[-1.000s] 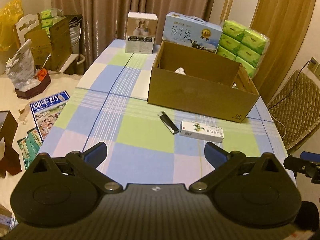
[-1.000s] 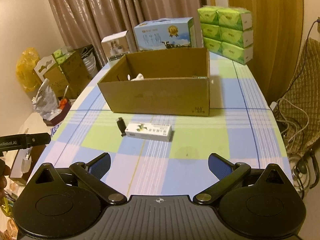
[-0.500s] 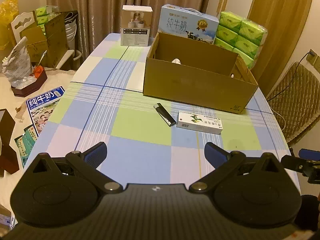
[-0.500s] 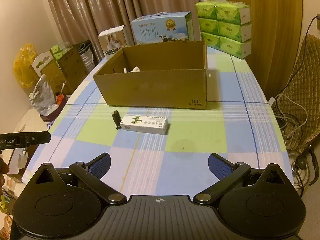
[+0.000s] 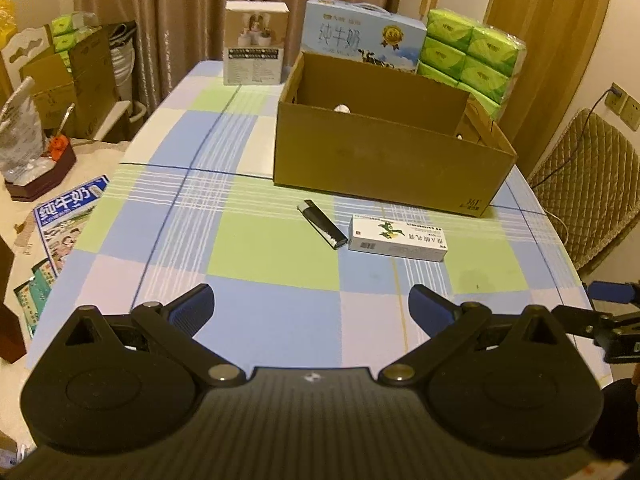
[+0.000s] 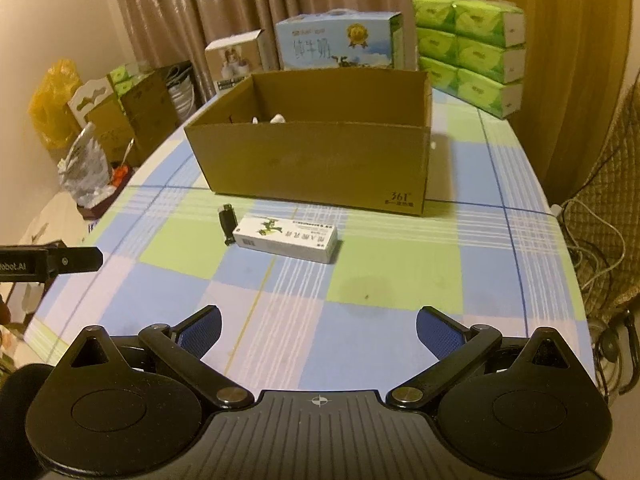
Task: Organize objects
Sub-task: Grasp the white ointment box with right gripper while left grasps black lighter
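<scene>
A black lighter (image 5: 321,230) (image 6: 228,226) and a white medicine box (image 5: 397,237) (image 6: 286,239) lie side by side on the checked tablecloth, in front of an open cardboard box (image 5: 384,168) (image 6: 320,160). Something white (image 5: 343,109) shows inside the box. My left gripper (image 5: 310,306) is open and empty, above the near table edge, short of the lighter. My right gripper (image 6: 318,330) is open and empty, short of the medicine box. Each gripper shows at the other view's edge, the right in the left wrist view (image 5: 612,300) and the left in the right wrist view (image 6: 52,262).
Behind the cardboard box stand a small white carton (image 5: 256,44), a blue milk carton (image 5: 360,40) and green tissue packs (image 5: 472,52). A quilted chair (image 5: 588,176) is at the right. Boxes, bags and leaflets (image 5: 64,220) lie on the floor at the left.
Both grippers have moved forward and lowered towards the table; the lighter, medicine box and cardboard box look nearer. Nothing on the table has moved.
</scene>
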The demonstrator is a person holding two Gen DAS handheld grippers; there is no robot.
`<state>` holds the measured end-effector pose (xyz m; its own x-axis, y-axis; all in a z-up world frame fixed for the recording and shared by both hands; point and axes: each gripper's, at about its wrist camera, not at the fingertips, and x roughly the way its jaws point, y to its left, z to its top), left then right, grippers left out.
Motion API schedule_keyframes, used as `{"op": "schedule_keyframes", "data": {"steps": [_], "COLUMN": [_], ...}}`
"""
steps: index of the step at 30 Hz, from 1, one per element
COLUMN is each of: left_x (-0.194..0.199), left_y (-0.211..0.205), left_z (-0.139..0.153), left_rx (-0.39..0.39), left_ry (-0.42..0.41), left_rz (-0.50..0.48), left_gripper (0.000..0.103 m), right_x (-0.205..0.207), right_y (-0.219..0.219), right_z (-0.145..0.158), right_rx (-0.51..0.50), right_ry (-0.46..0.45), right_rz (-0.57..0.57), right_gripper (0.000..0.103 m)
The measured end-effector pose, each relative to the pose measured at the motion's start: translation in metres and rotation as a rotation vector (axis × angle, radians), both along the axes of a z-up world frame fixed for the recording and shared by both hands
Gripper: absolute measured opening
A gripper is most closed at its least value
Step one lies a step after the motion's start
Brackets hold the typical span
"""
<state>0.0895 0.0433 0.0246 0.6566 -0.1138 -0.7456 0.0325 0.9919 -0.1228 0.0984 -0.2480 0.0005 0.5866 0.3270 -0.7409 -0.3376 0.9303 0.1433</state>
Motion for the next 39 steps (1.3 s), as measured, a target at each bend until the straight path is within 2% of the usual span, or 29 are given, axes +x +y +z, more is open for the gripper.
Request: {"op": "schedule_keyframes", "data": {"steps": [14,18,21,25,34,39], "left_x": [0.051,0.069,0.082,0.096,0.123,0.130], "left_y": [0.005,0.004,0.005,0.004,0.002,0.003], "left_z": [-0.039,-0.051,-0.061,-0.074,-0.091,-0.097], "left_rx": [0.045,0.078,0.068,0.104,0.112,0.105], "left_ry": [0.020,0.054,0.089,0.115,0.129,0.128], "left_rz": [-0.029,-0.051,-0.060,-0.076,-0.098,-0.101], "left_gripper": [0.101,0.101,0.101,0.101,0.100,0.100], "right_x": [0.065,0.086,0.100,0.119,0.146,0.163], "right_y": [0.029,0.038,0.043,0.052,0.080,0.098], "right_z": [-0.047,-0.058,-0.065,-0.074,-0.093,-0.109], "right_rx": [-0.095,-0.126,-0.138,-0.167,-0.231,-0.271], "right_ry": [0.008,0.016,0.013,0.004,-0.066,-0.055], "right_rz": [0.145,0.182,0.210,0.273,0.434,0.510], "right_gripper": [0.100,0.091,0.088,0.077,0.073,0.069]}}
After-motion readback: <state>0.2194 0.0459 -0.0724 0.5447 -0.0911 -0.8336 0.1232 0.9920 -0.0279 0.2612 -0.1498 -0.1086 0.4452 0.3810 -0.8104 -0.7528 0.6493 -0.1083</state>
